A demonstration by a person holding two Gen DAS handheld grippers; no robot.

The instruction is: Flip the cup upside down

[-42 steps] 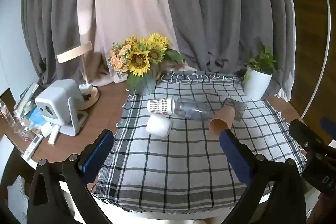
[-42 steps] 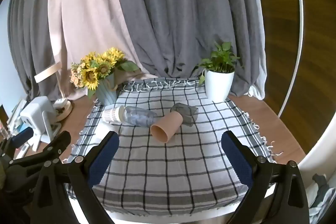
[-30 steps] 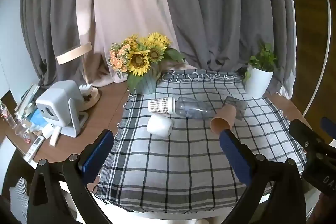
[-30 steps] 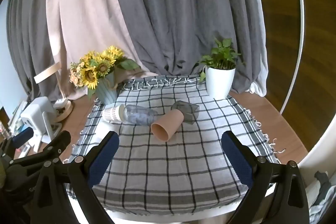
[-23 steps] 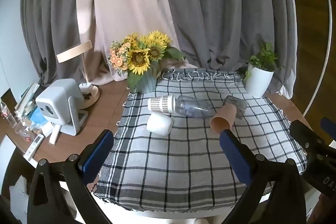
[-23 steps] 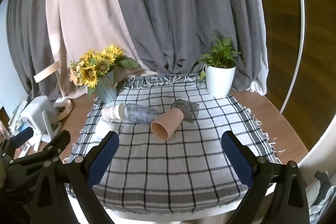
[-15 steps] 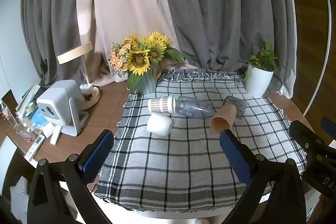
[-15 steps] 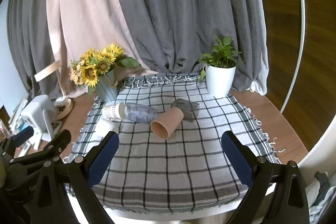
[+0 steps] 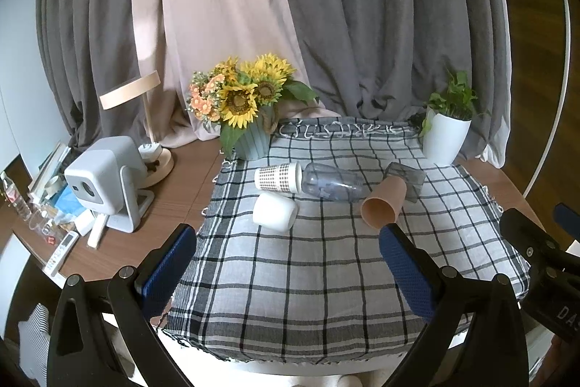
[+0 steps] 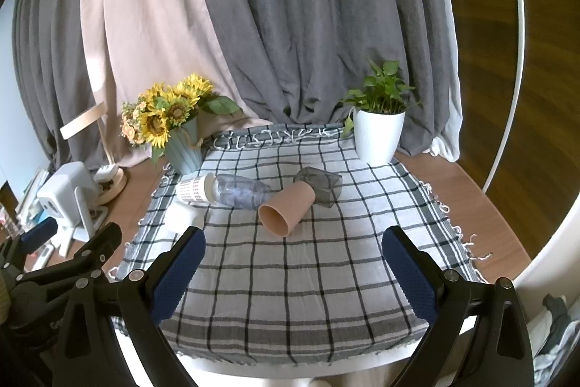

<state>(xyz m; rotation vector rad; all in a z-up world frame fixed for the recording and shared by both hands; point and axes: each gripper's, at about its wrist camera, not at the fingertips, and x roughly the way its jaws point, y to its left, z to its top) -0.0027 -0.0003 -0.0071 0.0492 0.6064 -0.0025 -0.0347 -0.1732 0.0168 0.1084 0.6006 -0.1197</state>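
Nothing moved; tan cup [image 10: 286, 208] lying sideways; both tongs wide apart.

Both wrist cameras look forward and down from the table's near edge toward the curtains. The left sits further left, and both share the checked cloth [image 9: 308, 278] [image 10: 308, 278].

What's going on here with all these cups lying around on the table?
A person holds a two-finger gripper in each hand, and both the left gripper and the right gripper hang open above the near edge of the checked cloth, holding nothing. Several cups lie on their sides further back: a tan cup, a white cup, a dotted cup, a clear cup and a grey cup. None has been flipped yet.
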